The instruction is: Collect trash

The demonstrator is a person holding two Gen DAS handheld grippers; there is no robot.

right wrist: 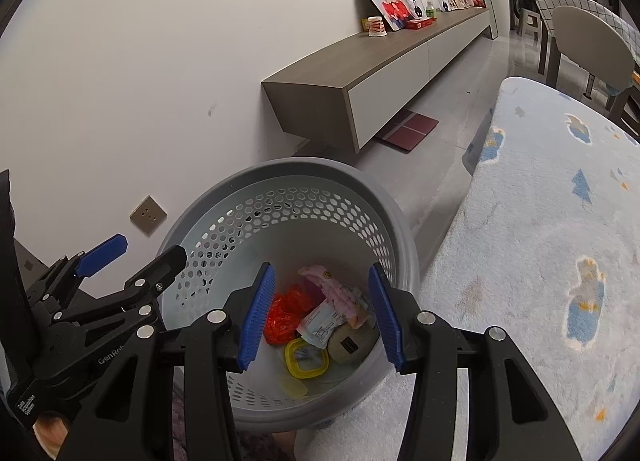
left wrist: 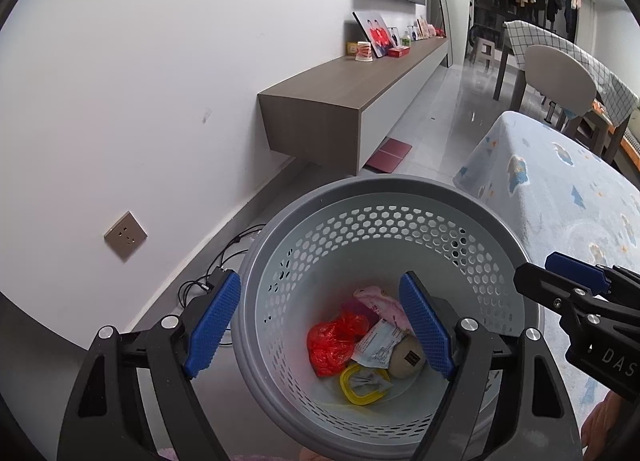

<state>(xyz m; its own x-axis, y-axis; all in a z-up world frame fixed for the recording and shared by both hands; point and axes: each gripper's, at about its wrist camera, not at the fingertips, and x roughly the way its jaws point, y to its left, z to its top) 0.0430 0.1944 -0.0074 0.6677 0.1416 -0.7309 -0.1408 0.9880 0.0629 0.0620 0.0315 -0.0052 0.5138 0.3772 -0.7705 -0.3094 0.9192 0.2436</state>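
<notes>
Two grippers — left gripper (left wrist: 320,325), right gripper (right wrist: 322,317) — both spread (empty) over one basket (left wrist: 280,221).

The basket (left wrist: 360,197) mouth lies open at frame centre, with trash (left wrist: 336,341) only at its bottom. The blanketed worktop (right wrist: 540,241) crowds its right rim; the wall (left wrist: 140,101) and cables (left wrist: 224,261) close off the left.

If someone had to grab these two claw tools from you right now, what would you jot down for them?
Left gripper: open, empty, above the trash basket.
Right gripper: open, empty, also above it.
Already in the basket: red plastic bag, pink wrapper, yellow ring, a beige lump.
Left: no other trash shows in these views; look around the rug.
</notes>
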